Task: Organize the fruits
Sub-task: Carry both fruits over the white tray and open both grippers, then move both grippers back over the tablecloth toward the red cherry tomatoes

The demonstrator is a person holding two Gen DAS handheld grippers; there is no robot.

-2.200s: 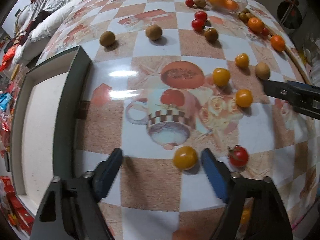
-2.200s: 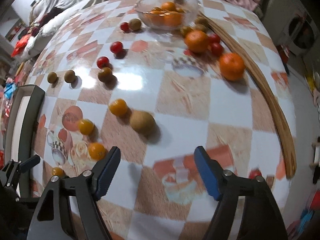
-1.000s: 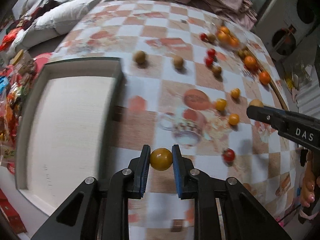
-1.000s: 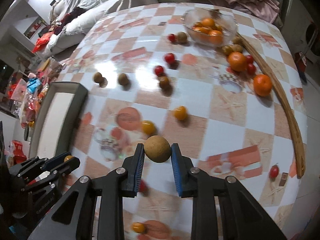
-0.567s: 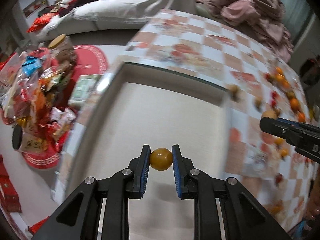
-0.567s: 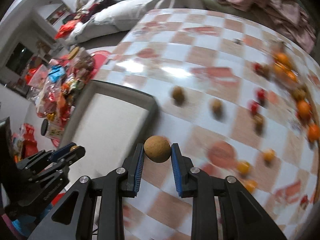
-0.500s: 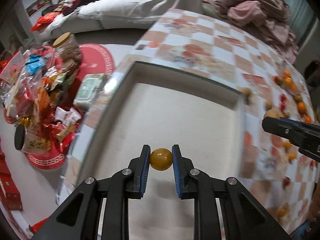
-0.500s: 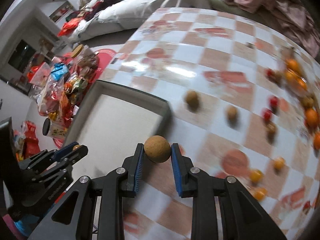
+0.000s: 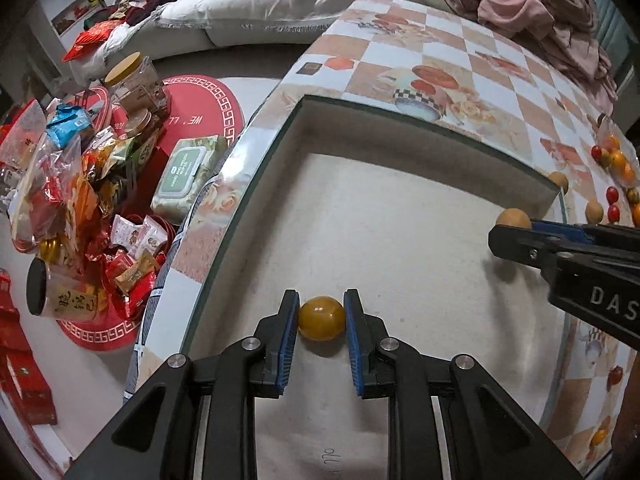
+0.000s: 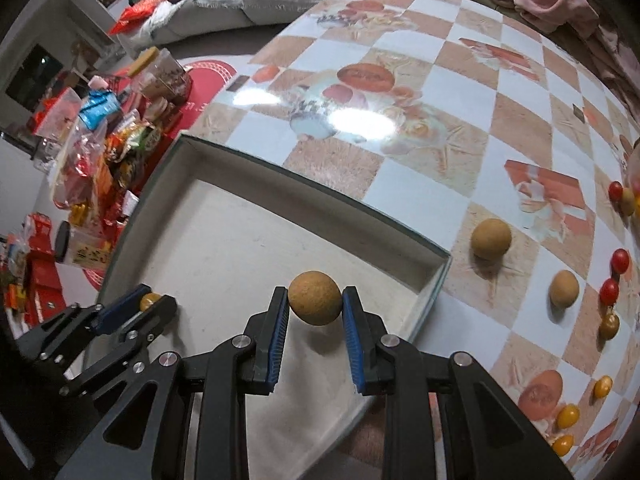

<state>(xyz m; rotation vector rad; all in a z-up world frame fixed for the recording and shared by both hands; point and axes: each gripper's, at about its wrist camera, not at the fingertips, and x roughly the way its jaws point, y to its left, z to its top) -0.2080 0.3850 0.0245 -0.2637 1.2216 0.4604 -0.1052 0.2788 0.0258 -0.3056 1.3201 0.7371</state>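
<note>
My left gripper (image 9: 321, 319) is shut on a yellow tomato (image 9: 321, 318) and holds it just over the pale floor of a dark-rimmed tray (image 9: 400, 216). My right gripper (image 10: 315, 304) is shut on a round brown fruit (image 10: 315, 298) above the tray's (image 10: 240, 248) right part. The right gripper with its brown fruit (image 9: 513, 218) shows at the right of the left wrist view. The left gripper with the yellow tomato (image 10: 149, 301) shows at the lower left of the right wrist view.
Loose brown fruits (image 10: 490, 238), red tomatoes (image 10: 609, 290) and yellow tomatoes (image 10: 568, 417) lie on the checked tabletop (image 10: 440, 128) right of the tray. Snack bags and jars (image 9: 80, 184) clutter the floor left of the table. A sofa with clothes (image 9: 532, 4) stands behind.
Both grippers, each shut on its fruit, have moved further over the tray and lower towards its floor. The right gripper has crossed the tray's right rim.
</note>
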